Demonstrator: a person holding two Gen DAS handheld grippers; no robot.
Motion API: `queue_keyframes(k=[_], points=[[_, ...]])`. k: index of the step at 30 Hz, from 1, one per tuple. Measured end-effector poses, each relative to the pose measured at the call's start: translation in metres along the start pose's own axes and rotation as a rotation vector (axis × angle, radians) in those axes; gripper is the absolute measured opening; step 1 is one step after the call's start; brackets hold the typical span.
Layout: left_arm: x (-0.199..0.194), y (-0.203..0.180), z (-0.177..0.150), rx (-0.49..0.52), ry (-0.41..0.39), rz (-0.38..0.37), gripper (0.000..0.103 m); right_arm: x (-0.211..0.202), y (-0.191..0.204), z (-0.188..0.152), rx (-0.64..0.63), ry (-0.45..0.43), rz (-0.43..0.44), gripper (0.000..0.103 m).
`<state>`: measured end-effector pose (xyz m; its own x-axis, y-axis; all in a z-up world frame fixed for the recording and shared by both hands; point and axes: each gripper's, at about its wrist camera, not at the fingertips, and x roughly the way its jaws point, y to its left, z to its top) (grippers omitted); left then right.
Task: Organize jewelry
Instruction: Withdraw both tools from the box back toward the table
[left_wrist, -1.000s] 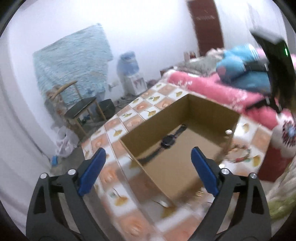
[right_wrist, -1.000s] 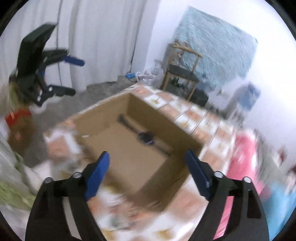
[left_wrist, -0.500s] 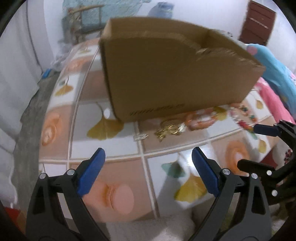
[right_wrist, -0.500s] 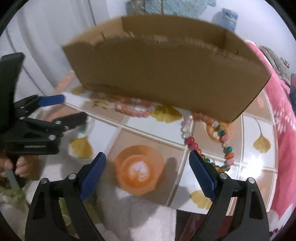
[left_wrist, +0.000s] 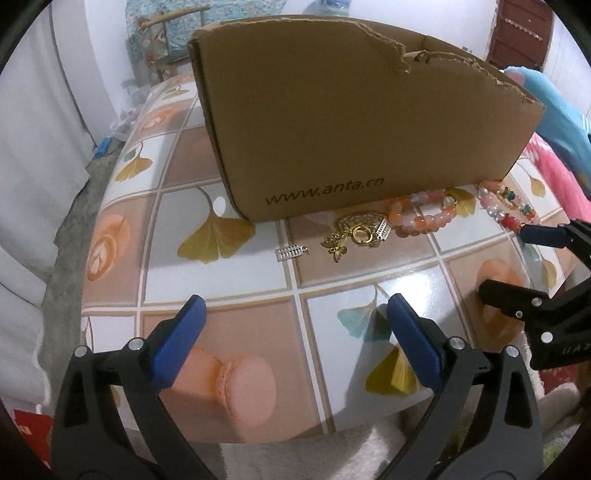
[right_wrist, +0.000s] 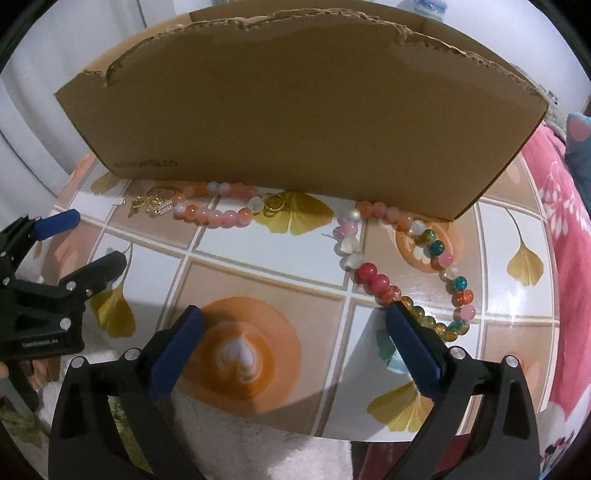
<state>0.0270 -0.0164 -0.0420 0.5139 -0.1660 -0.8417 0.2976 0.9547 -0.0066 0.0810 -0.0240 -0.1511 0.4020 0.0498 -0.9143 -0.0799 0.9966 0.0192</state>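
Observation:
A cardboard box (left_wrist: 351, 122) (right_wrist: 295, 110) stands on the patterned table, its inside hidden. In front of it lie a small silver charm (left_wrist: 291, 253), gold charms (left_wrist: 354, 236) (right_wrist: 153, 203), an orange bead bracelet (left_wrist: 424, 216) (right_wrist: 218, 210) and a multicoloured bead bracelet (left_wrist: 506, 210) (right_wrist: 410, 266). My left gripper (left_wrist: 295, 347) is open and empty, low over the table's near edge. My right gripper (right_wrist: 295, 350) is open and empty, its right finger beside the multicoloured bracelet. Each gripper shows at the other view's side (left_wrist: 517, 258) (right_wrist: 85, 243).
The table (left_wrist: 221, 295) has tile, leaf and coffee prints. A white fluffy cloth (right_wrist: 258, 443) lies below its near edge. A pink bed (right_wrist: 569, 221) is at the right, a chair (left_wrist: 166, 22) behind the box.
Both grippers have come down from above the box, where a watch showed inside, to low in front of it. In the last half second they moved a little closer to the jewelry.

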Motion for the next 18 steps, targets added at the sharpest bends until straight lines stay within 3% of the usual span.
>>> queue_keyframes(k=[7,10,15,18], points=[[0.0,-0.007,0.012,0.006,0.02,-0.001,0.095,-0.007,0.001,0.013,0.028,0.011,0.039,0.096],[-0.002,-0.009,0.011,0.013,0.017,-0.003,0.095,-0.025,-0.002,0.024,0.068,-0.056,0.094,0.096],[-0.002,-0.01,0.011,0.013,0.019,0.002,0.096,-0.022,-0.004,0.064,0.133,-0.063,0.29,0.096],[-0.002,-0.011,0.012,0.014,0.021,0.003,0.096,-0.016,-0.001,0.084,0.171,-0.072,0.362,0.096]])
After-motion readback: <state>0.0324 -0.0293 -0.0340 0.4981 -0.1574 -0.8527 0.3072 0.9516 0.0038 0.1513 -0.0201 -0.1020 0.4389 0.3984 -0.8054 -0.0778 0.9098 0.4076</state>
